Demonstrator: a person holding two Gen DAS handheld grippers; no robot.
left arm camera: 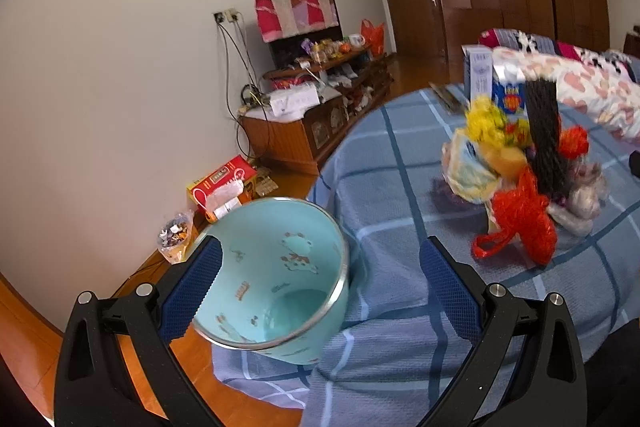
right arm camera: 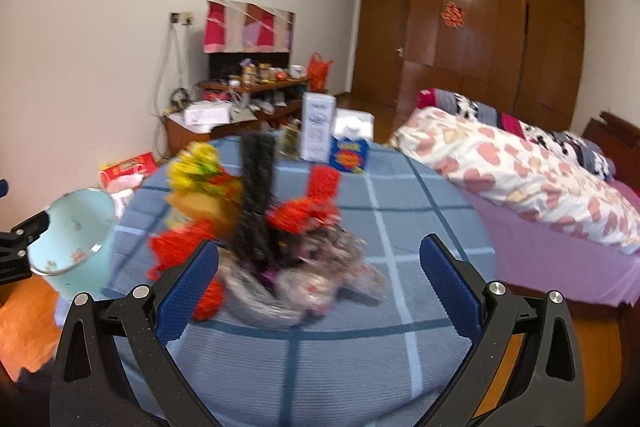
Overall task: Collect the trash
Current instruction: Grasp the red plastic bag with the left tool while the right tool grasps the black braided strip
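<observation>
We see 1 trash pile (right arm camera: pixel 280 227) mid worktop (right arm camera: pixel 420 227), 2 boxes (right arm camera: pixel 318 131) behind. Left tongs (left arm camera: pixel 320 283) spread w/ 1 teal bin (left arm camera: pixel 276 283) between; right tongs (right arm camera: pixel 320 279) spread, nothing held.

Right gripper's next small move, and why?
Probably ease the right gripper forward and down onto the trash pile, then close. Its jaws are open and empty with the pile directly ahead on the blue checked cloth, and the teal bin sits tilted at the table's left edge, by the left gripper.
</observation>
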